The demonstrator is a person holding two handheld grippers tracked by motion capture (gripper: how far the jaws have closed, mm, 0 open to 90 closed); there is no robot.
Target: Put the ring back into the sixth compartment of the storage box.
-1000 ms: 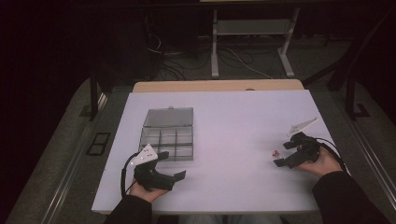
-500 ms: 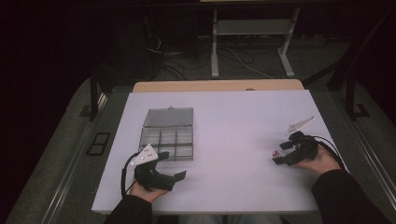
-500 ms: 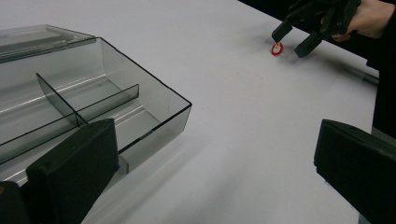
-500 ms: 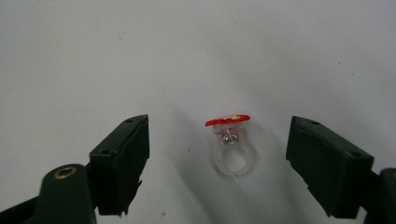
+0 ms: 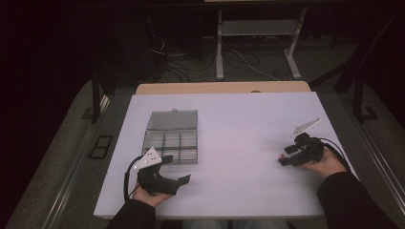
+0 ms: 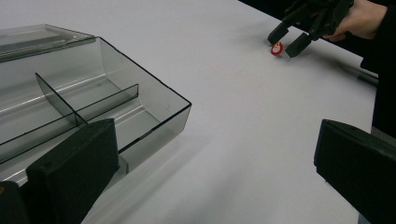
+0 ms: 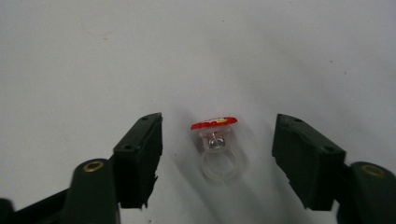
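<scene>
A small clear ring with a red round top (image 7: 214, 140) lies on the white table (image 5: 239, 119), also visible as the ring (image 5: 282, 156) at the right and the ring (image 6: 277, 48) far off. My right gripper (image 7: 219, 140) straddles it; its jaws have just been closing, and a gap remains on each side of the ring, so the pads do not touch it. The right gripper (image 5: 285, 156) points left. My left gripper (image 5: 177, 170) rests open near the front edge, beside a smoke-grey compartment box (image 5: 172, 140) with its lid up. The left gripper (image 6: 215, 149) holds nothing.
The box (image 6: 116, 98) has several empty compartments with thin dividers. A tan board edge (image 5: 224, 87) runs along the table's far side. Beyond it stand table legs and cables (image 5: 248, 62) on a dark floor.
The right gripper's jaws have narrowed around the ring, and that hand has shifted slightly. The left hand and the box are unchanged.
</scene>
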